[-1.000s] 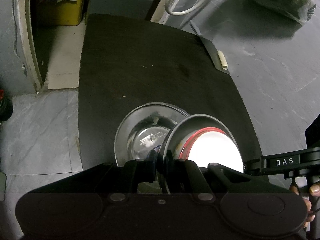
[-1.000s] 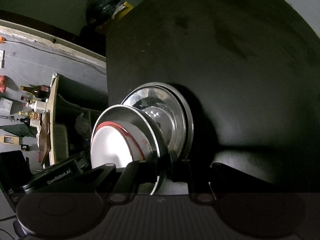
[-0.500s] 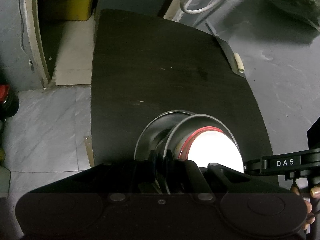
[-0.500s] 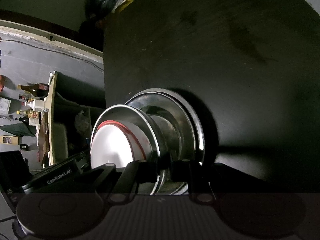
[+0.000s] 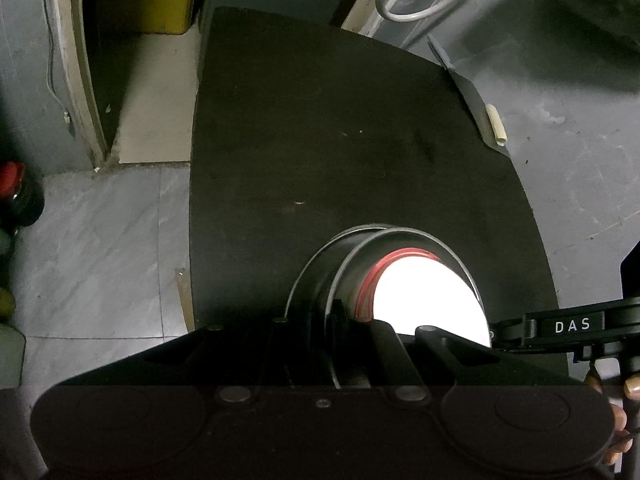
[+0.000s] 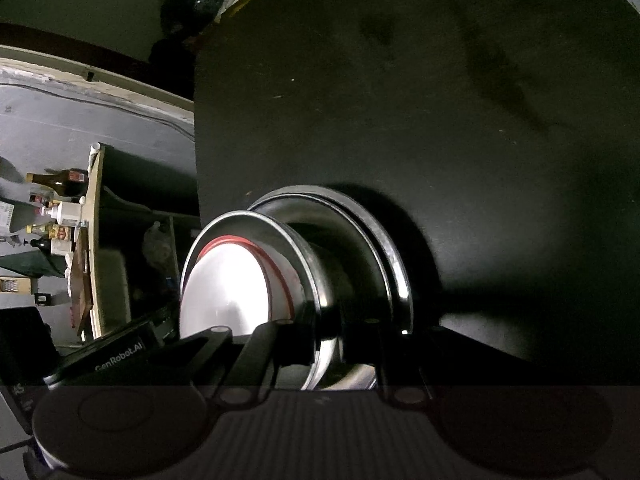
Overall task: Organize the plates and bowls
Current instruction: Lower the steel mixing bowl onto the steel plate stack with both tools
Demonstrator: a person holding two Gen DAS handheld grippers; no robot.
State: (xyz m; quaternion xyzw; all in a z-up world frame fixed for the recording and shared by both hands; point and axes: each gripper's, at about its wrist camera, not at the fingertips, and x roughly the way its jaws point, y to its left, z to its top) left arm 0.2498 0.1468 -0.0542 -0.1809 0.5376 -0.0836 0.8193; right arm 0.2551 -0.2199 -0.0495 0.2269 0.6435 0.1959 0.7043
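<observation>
The left gripper (image 5: pixel 334 320) is clamped narrow on the near rim of a shiny steel plate (image 5: pixel 348 276), and the right gripper (image 6: pixel 326 320) pinches the opposite rim of the same plate (image 6: pixel 308 256). A white dish with a red rim (image 5: pixel 424 296) lies inside that plate, glaring bright in both wrist views (image 6: pixel 228 284). The held plate hangs tilted over a second round steel plate (image 6: pixel 384 248) that sits on the table; whether the two touch cannot be told. In the left wrist view only an arc of the lower plate (image 5: pixel 316 252) shows, at about 10 o'clock from the held one.

The dark, matte tabletop (image 5: pixel 340 128) is bare beyond the plates, marked by faint smudges. At its 2 o'clock edge lies a small pale cylinder (image 5: pixel 496 124). Around it spreads grey marbled floor (image 5: pixel 100 248), with a yellow box (image 5: pixel 160 4) at 11 o'clock and a white cable (image 5: pixel 408 0) at 1 o'clock. In the right wrist view, a wooden shelf (image 6: pixel 94 236) with brown bottles (image 6: pixel 60 182) stands at 9 o'clock.
</observation>
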